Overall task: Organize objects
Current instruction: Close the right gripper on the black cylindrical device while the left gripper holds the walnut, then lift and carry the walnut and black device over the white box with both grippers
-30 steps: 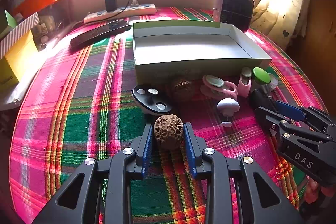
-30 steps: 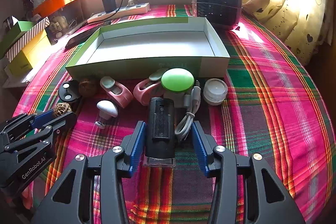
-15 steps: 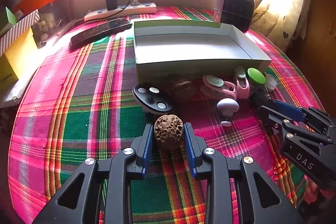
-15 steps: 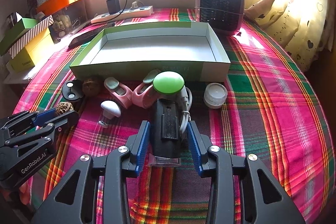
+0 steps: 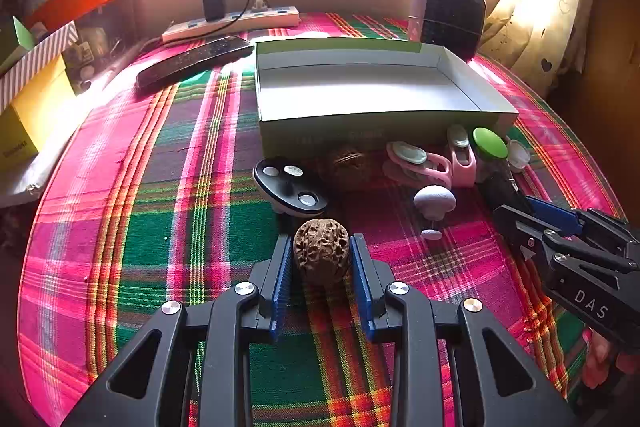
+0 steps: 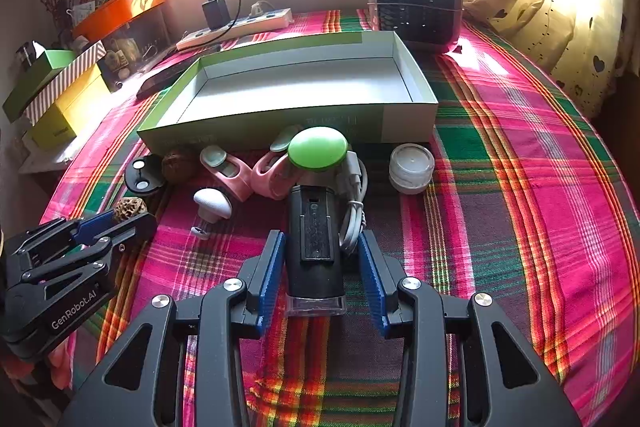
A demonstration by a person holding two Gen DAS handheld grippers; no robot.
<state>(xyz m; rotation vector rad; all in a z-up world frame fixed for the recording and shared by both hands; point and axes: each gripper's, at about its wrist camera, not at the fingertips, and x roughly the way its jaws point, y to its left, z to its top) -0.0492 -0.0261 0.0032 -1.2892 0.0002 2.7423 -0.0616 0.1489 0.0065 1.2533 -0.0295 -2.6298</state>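
Two risks: left gripper [image 5: 321, 255] pinching round walnut [image 5: 321, 251], lower centre, could squirt; right gripper [image 6: 320, 267] loosely straddling black device [image 6: 314, 247], snagging white cable [image 6: 354, 203].

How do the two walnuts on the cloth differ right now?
The near walnut sits between the left gripper pads, out on the cloth; the far walnut lies ungripped against the box wall. The near one looks paler; the far one is shadowed. Both are wrinkled and brown.
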